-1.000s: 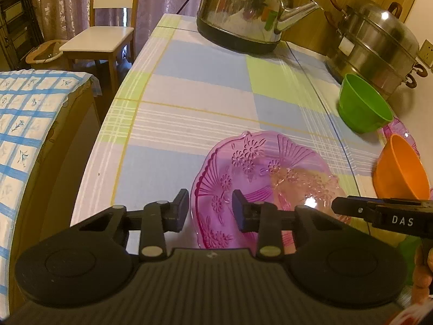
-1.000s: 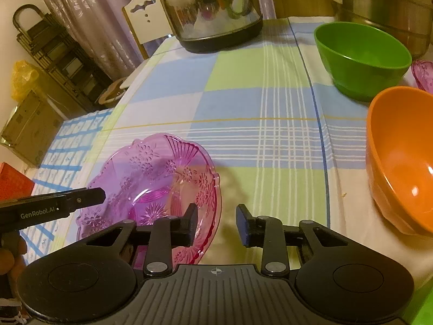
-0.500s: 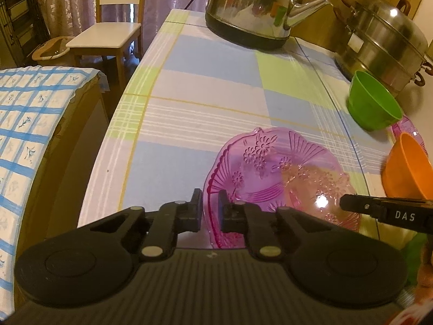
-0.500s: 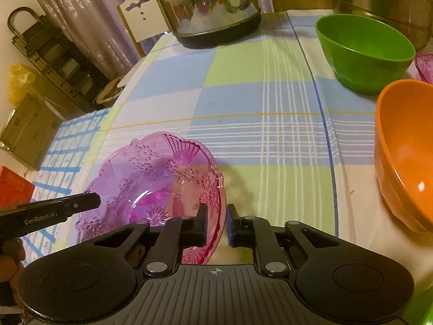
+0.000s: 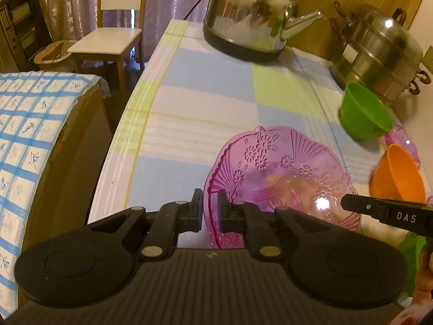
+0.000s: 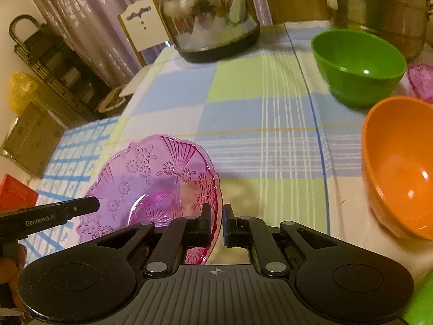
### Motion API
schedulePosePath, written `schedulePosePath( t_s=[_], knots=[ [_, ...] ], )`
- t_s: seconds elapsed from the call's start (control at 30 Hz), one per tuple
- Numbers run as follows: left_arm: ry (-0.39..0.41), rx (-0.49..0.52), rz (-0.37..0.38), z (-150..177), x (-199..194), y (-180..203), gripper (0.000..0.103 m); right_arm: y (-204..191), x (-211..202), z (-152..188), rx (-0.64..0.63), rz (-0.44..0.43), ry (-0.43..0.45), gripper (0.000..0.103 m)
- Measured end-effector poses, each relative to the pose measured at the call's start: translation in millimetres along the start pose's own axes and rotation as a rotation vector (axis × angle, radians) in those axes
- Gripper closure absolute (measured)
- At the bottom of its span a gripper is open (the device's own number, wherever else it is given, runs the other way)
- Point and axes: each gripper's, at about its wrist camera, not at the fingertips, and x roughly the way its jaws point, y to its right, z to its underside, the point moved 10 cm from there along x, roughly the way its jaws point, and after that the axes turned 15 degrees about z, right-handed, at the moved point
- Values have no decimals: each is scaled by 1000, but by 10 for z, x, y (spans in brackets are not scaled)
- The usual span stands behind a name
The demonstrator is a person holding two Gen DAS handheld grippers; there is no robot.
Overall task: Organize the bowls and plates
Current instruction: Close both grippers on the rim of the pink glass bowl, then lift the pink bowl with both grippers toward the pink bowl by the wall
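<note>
On the desk (image 5: 205,103) with its checked blue, green and white cloth, the pink translucent plastic plate with pressed flower patterns (image 5: 273,173) sits near the front edge, and I have it by both sides. My left tongs (image 5: 209,211) are clamped narrow on its left rim, the thin edge pinched between the two black pads; my right tongs (image 6: 216,223) are clamped the same way on its right rim. Each pair shows as a black bar at the edge of the other's view. The plate looks tilted, though I cannot tell whether it is off the cloth. To the right stand the orange round plastic bowl (image 6: 400,168) and, behind it, the green round plastic bowl (image 6: 357,65), well apart from the plate. At the far end are a shiny steel kettle (image 5: 249,19) and a stacked steel steamer pot (image 5: 379,54).
</note>
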Motion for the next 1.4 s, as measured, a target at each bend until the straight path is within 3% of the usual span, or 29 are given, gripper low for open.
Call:
schedulePosePath(
  t_s=[0.27,0.5,1.0,1.4],
  knots=[
    [32,47,29,-267,-317,443,95,133,-526,-172,39,4,58,95],
    [48,116,88,-426,-461,1134,95,551,-1084,-258,104,35,112,95],
    [5,300,293,-354,-193,3212,94,2209,-2319,-143,317,188,219,95],
    [-112,392,387,130,387,4237,94,3410,-2686,317,464,311,239,95]
  ],
)
